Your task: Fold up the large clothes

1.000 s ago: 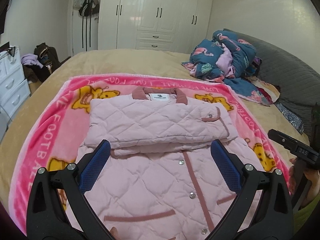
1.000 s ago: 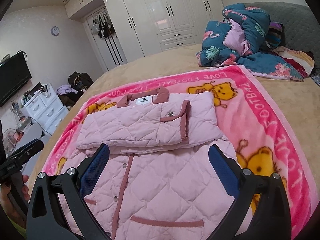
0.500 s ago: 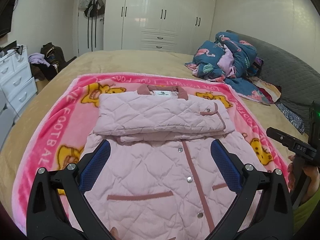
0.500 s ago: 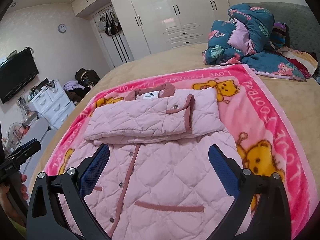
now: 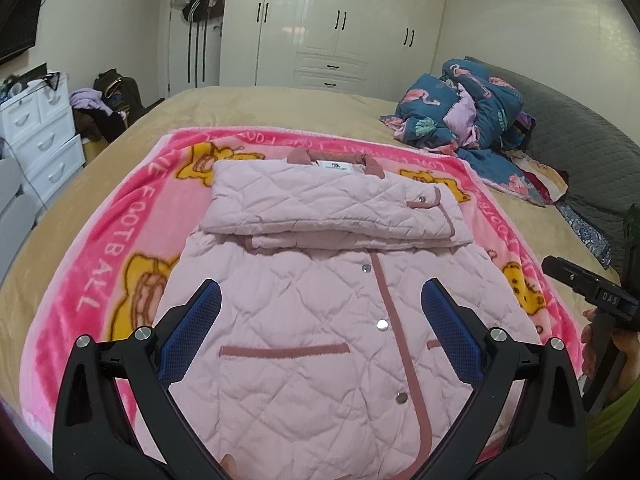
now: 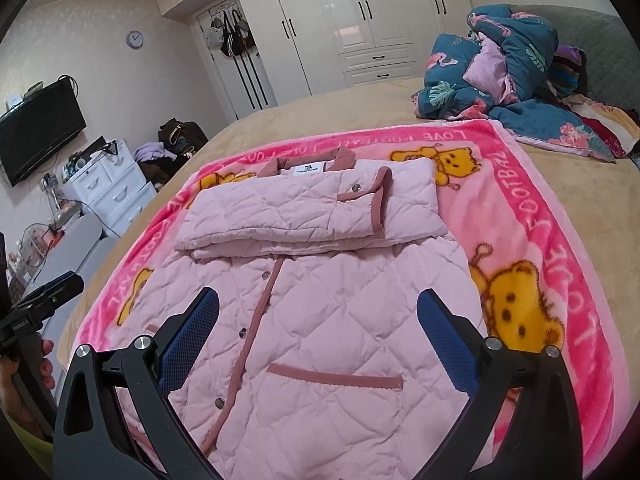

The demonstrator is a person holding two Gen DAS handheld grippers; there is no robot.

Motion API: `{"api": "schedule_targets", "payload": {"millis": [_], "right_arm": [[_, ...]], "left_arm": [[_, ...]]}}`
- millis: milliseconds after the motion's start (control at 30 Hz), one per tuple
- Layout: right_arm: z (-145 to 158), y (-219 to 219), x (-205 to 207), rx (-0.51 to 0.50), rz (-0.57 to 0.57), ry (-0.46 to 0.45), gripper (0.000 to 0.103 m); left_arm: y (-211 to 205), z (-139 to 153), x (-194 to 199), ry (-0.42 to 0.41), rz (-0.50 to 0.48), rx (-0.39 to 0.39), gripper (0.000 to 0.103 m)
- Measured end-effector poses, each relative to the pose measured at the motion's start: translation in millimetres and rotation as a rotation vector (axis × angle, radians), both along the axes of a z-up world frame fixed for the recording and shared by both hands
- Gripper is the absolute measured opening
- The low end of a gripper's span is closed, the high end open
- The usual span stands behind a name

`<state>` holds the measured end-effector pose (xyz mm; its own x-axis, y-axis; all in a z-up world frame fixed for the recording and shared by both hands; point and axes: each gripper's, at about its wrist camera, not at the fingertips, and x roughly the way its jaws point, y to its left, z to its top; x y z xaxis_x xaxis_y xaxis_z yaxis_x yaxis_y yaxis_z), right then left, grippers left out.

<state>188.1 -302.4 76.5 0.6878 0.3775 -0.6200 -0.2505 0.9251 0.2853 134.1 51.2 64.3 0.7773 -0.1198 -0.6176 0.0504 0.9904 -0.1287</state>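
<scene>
The left gripper and right gripper both hover over the near hem of the pink quilted jacket, fingers spread wide and holding nothing. The jacket lies buttoned on a pink blanket (bear print), sleeves folded across its chest. Bare blanket borders it on both sides. Farther off on the bed, a bedding heap sits near the headboard.

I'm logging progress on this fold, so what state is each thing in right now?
Pink quilted jacket: snapped shut, sleeves folded across the chest, lower half flat.
Pink blanket: spread flat under the jacket.
Left claw: open, empty.
Right claw: open, empty.
Wardrobe doors: closed.
Blue bedding: heaped, unfolded.
</scene>
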Motion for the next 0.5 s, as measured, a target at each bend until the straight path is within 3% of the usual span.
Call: {"api": "schedule_targets", "payload": {"millis": [500], "right_arm": [[-11.6,-5.3,-19.6,-0.042,0.034,0.037,0.099]], "left_arm": [[-2.4,-23.2,-19.6,0.056,0.013,0.048,0.094]]}}
